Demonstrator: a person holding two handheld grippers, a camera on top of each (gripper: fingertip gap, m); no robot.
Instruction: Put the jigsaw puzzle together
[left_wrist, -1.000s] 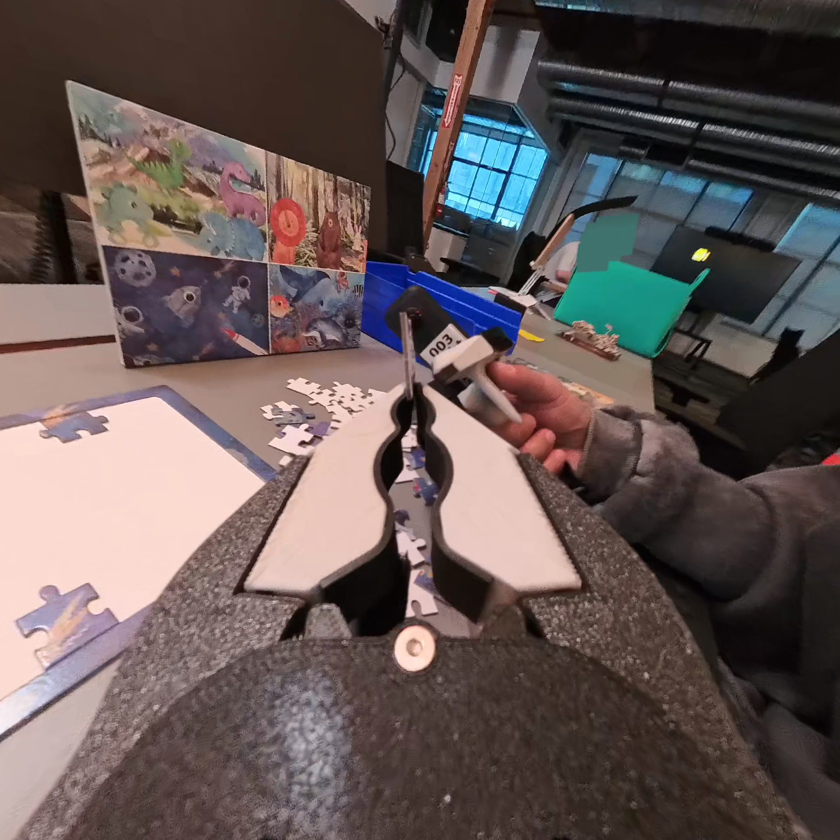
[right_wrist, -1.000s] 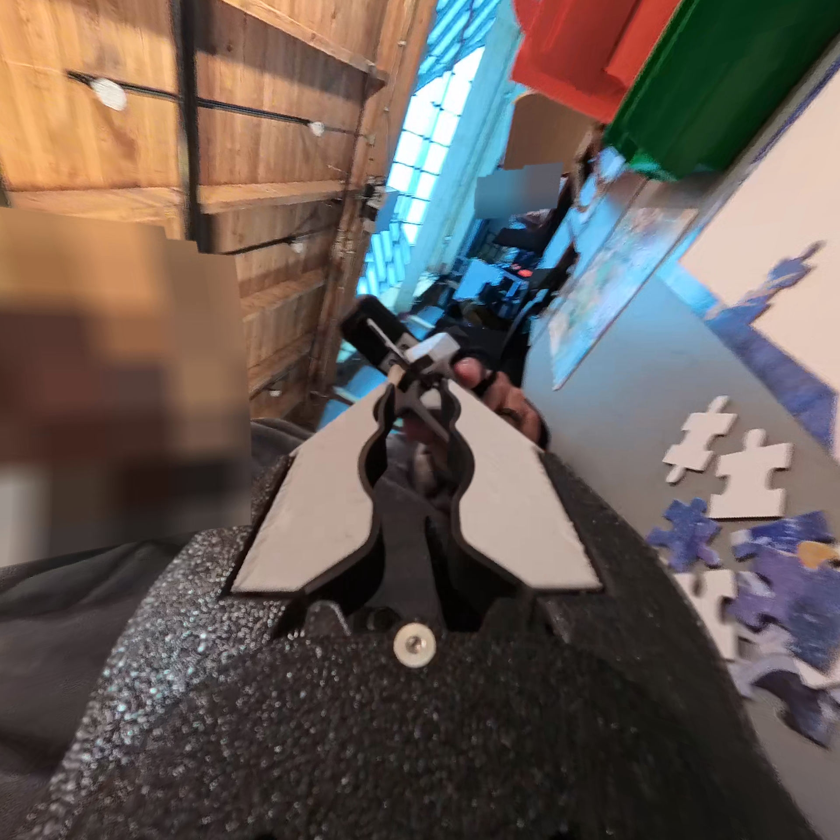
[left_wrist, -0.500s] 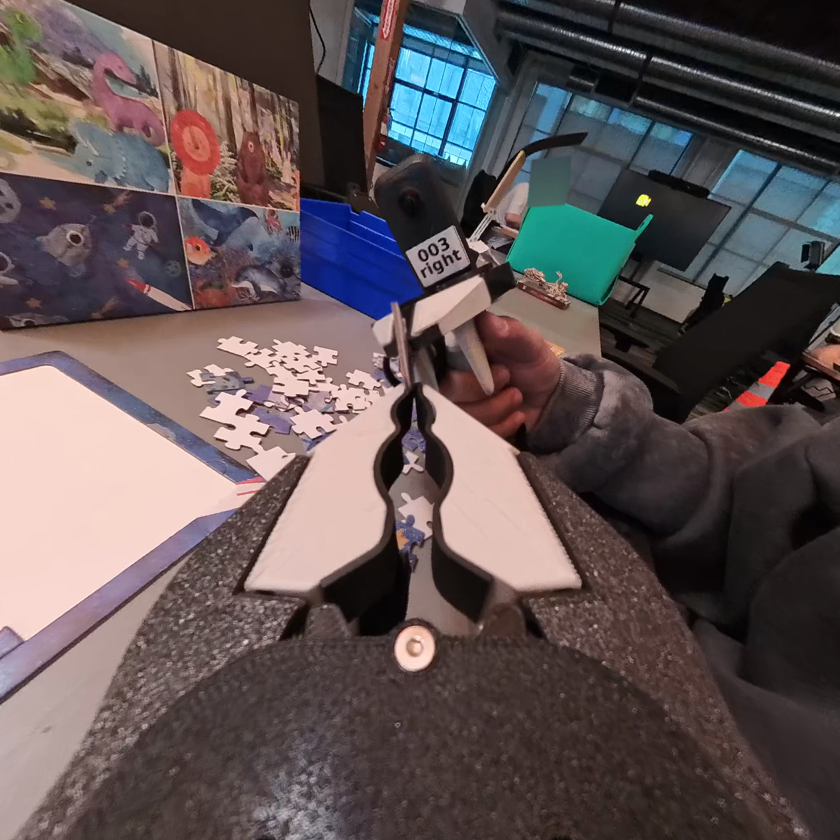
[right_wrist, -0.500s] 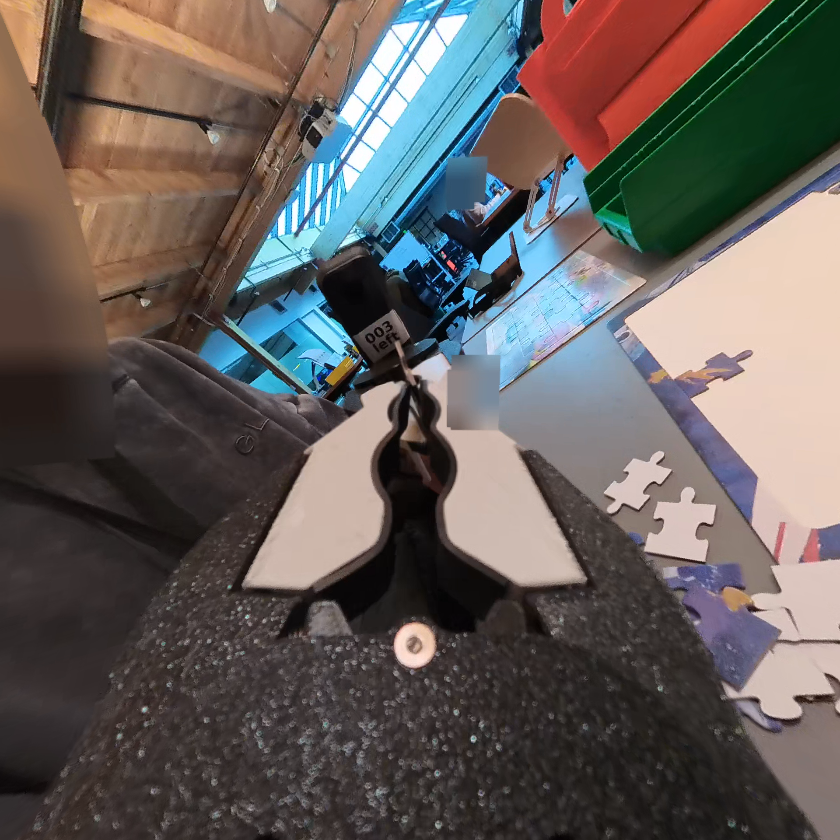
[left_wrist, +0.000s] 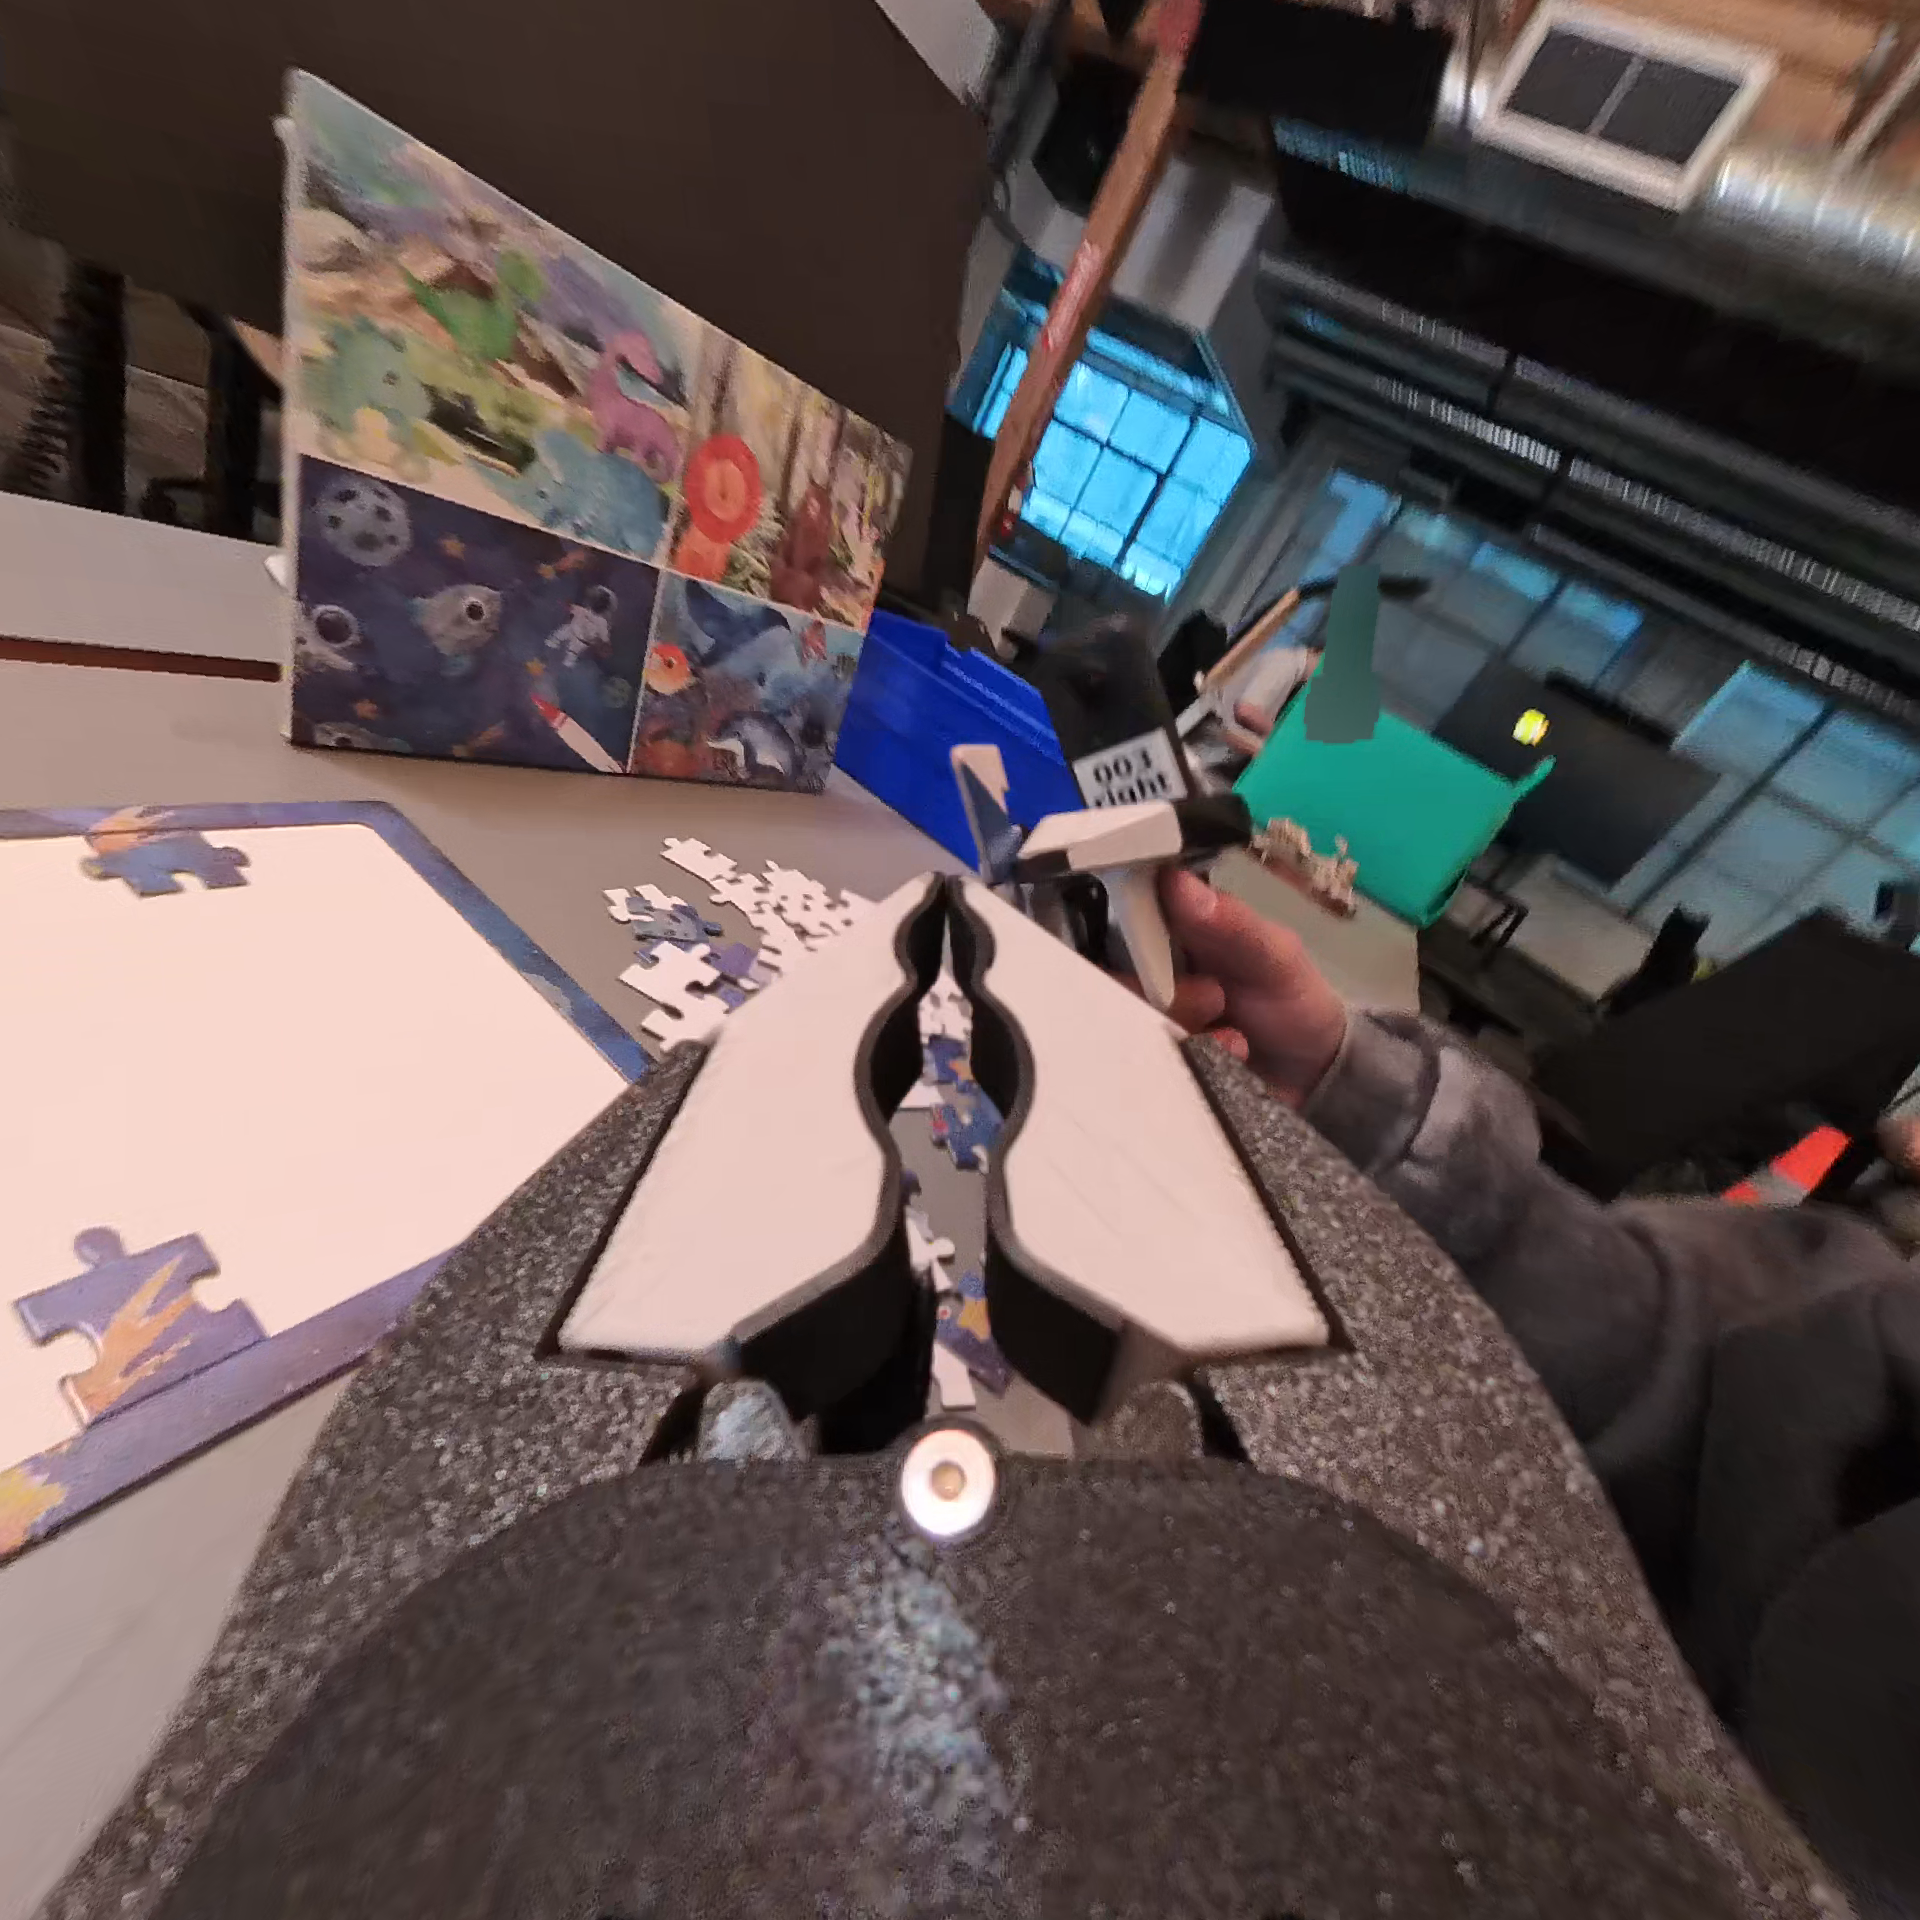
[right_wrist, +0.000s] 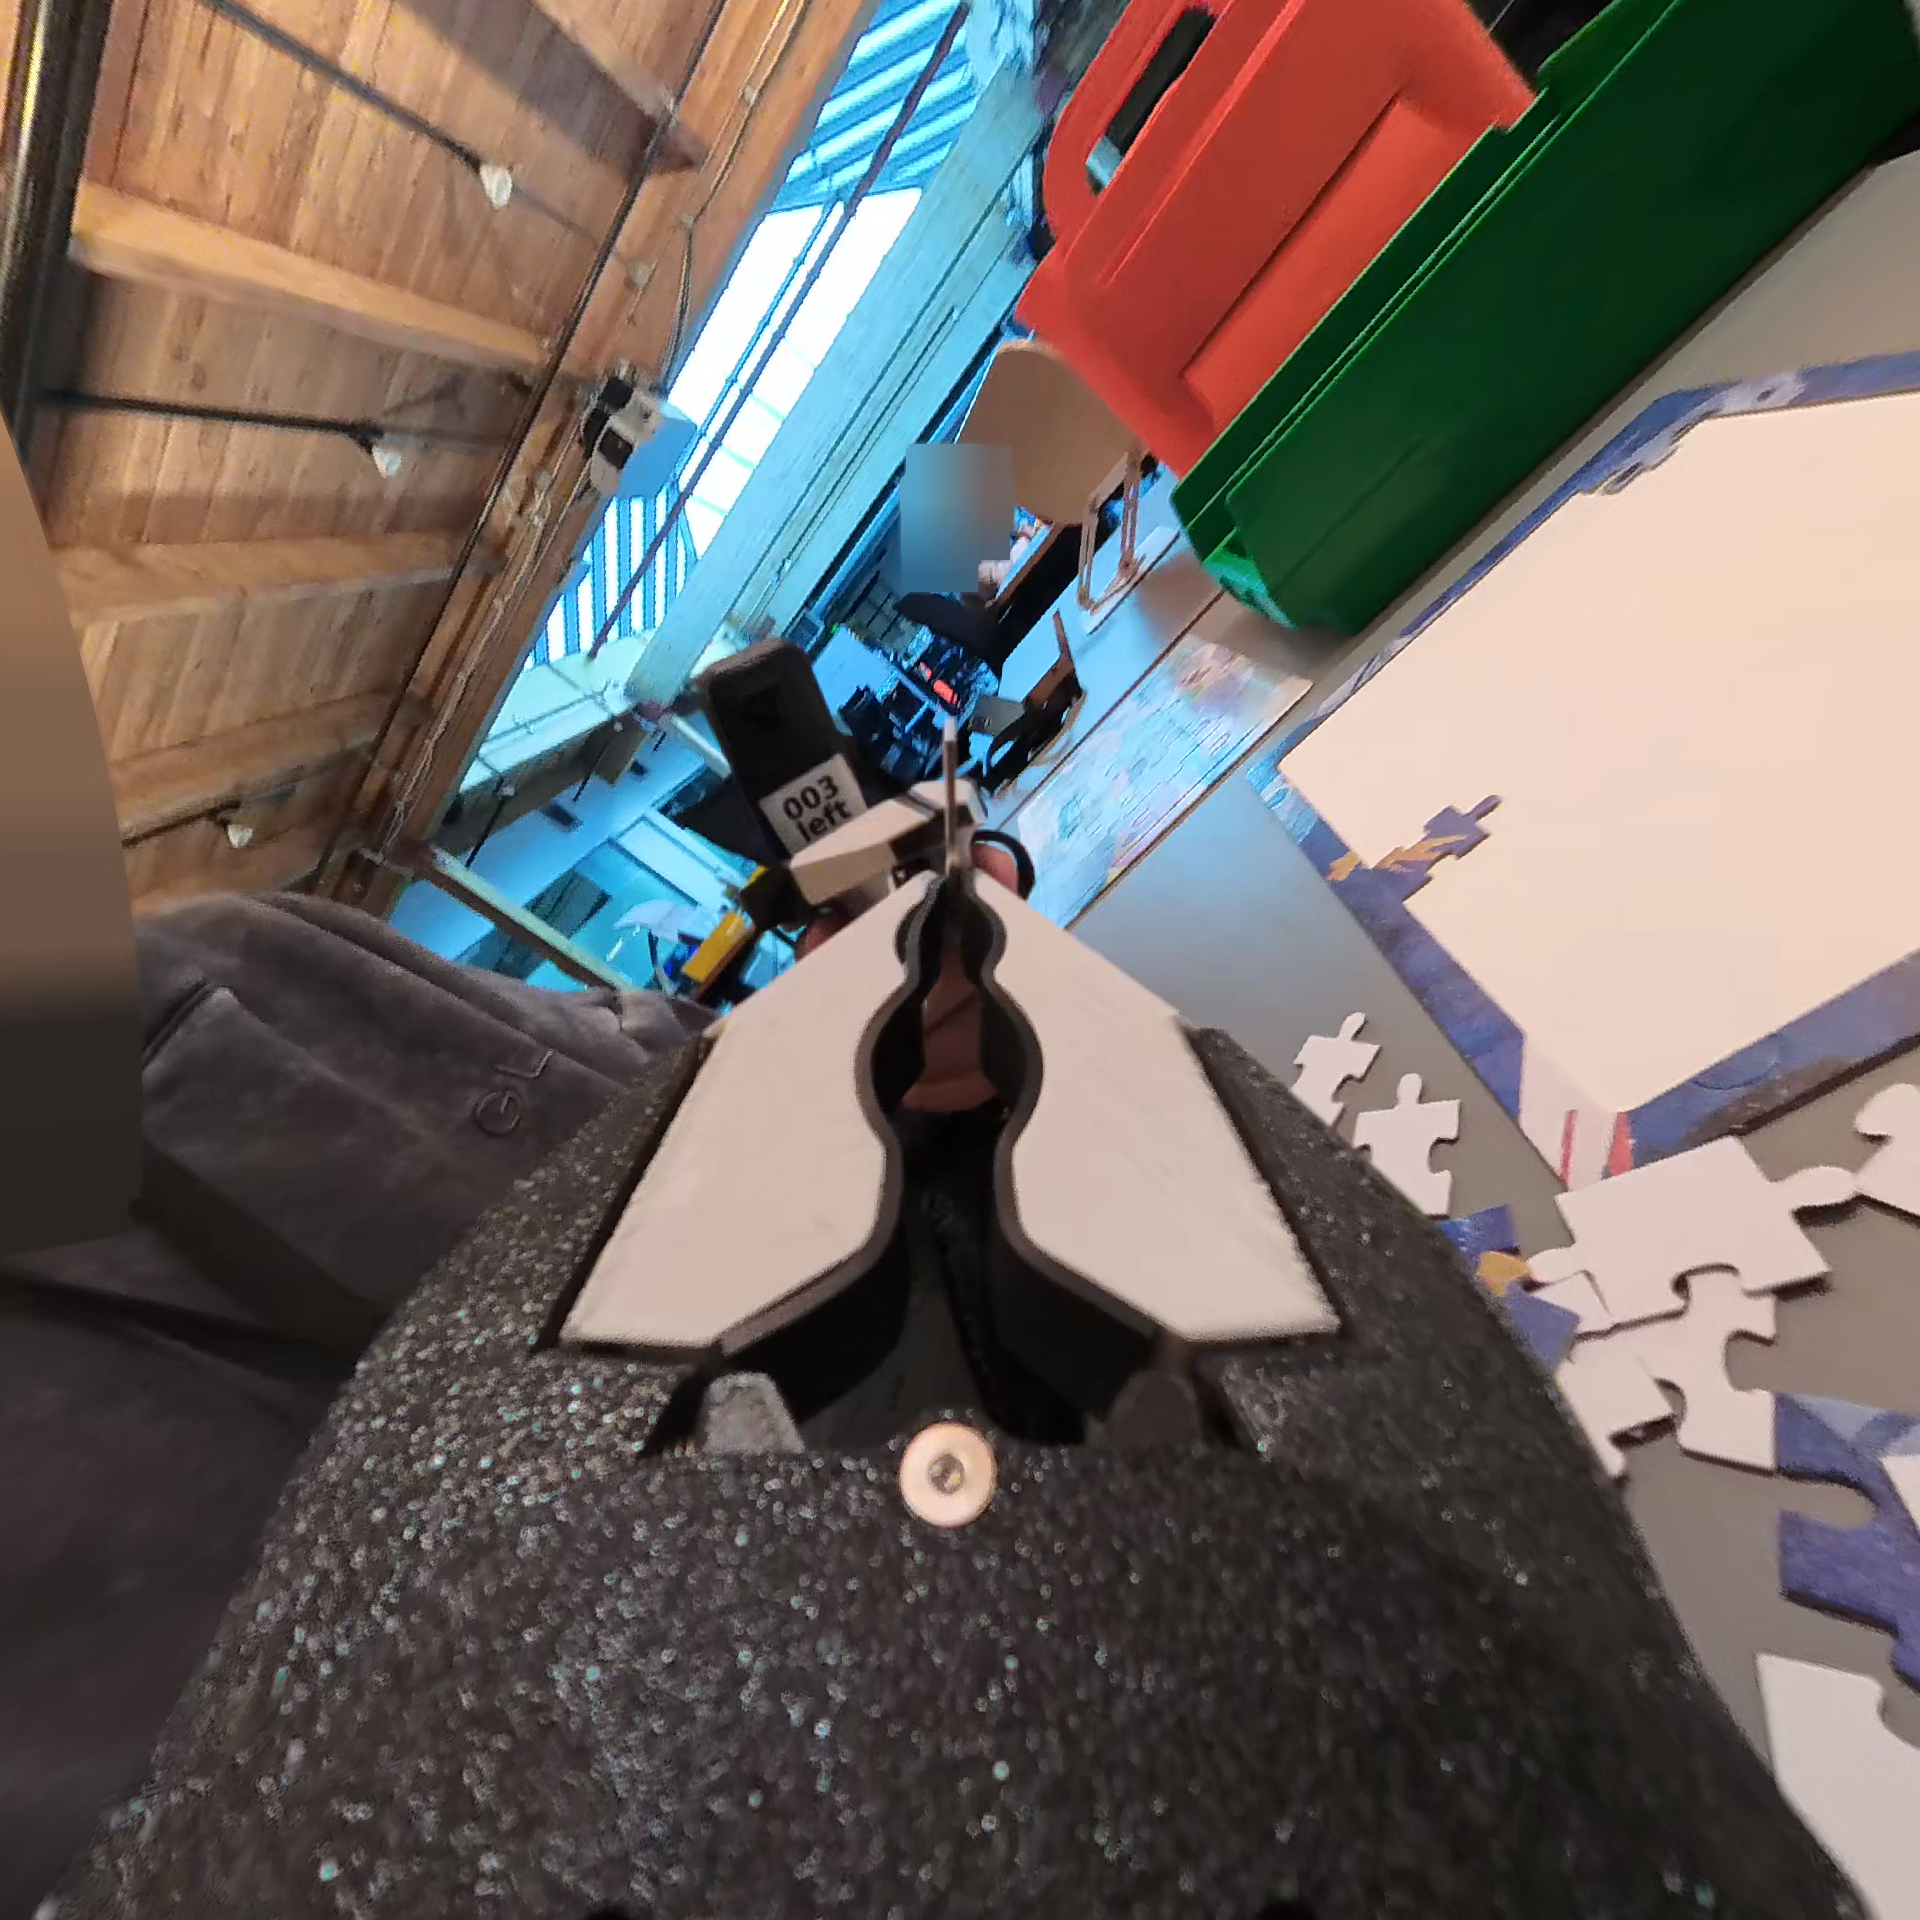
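**one piece held up between two closed grippers**

the right gripper (right_wrist: 948, 883), white fingers on a speckled black foam body, has its tips pinched together on a thin blue-and-white cardboard jigsaw piece (left_wrist: 982, 805). the piece stands upright out of the tips and shows edge-on in the right wrist view. the left gripper (left_wrist: 943, 885), of the same build, has its tips pressed together with no gap showing. the piece stands just beyond them and a little to the right, but i cannot tell whether this gripper also has hold of it. the two grippers face each other almost tip to tip, raised above the table. a hand (left_wrist: 1247, 977) in a grey fleece sleeve (left_wrist: 1558, 1247) holds the right gripper's handle.

below the grippers a scatter of loose jigsaw pieces (left_wrist: 727, 925), some white back up and some dark blue, lies on the grey table (left_wrist: 520, 810). just beside the scatter is the flat white puzzle tray with a dark blue printed border (left_wrist: 499, 914). two blue pieces already sit in it, one at the far edge (left_wrist: 166, 860) and one at the near edge (left_wrist: 125, 1320).

behind the tray stands the upright puzzle box with four cartoon pictures (left_wrist: 520, 520), and a blue plastic bin (left_wrist: 935, 696) is beside it. in the right wrist view a green plastic bin (right_wrist: 1558, 312) and a red plastic bin (right_wrist: 1247, 187) sit past the tray's far side.
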